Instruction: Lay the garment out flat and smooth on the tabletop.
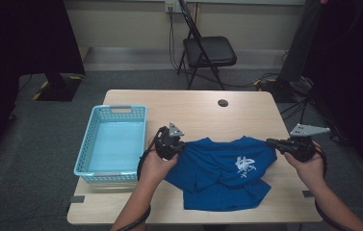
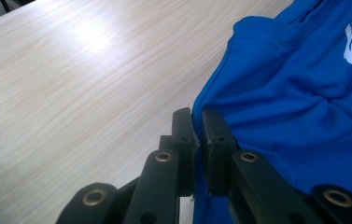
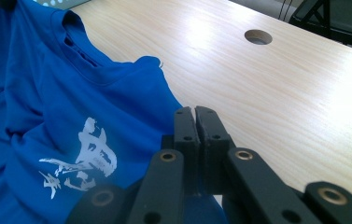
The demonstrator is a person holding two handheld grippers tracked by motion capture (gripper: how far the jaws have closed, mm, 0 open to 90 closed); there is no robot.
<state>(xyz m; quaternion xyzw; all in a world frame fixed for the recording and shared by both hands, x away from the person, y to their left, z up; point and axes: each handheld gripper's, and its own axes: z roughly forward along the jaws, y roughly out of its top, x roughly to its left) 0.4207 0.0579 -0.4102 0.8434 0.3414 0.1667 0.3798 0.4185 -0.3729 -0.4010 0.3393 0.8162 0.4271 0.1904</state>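
My left tongs (image 1: 176, 144) clamped on blue shirt (image 1: 222, 173) edge, my right tongs (image 1: 271, 142) clamped on opposite edge. Shirt stretched between them, long axis across table (image 1: 246, 103), lower part draped on it. Basket (image 1: 114, 139) left, nearer left hand.

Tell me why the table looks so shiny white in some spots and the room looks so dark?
In the left gripper view, lamp glare whitens the table near the top. In the right gripper view, the same glare sits beside the round hole. In the high view, the table is evenly lit while the room's corners fall nearly black. The blue shirt stays sharp, its white print readable.
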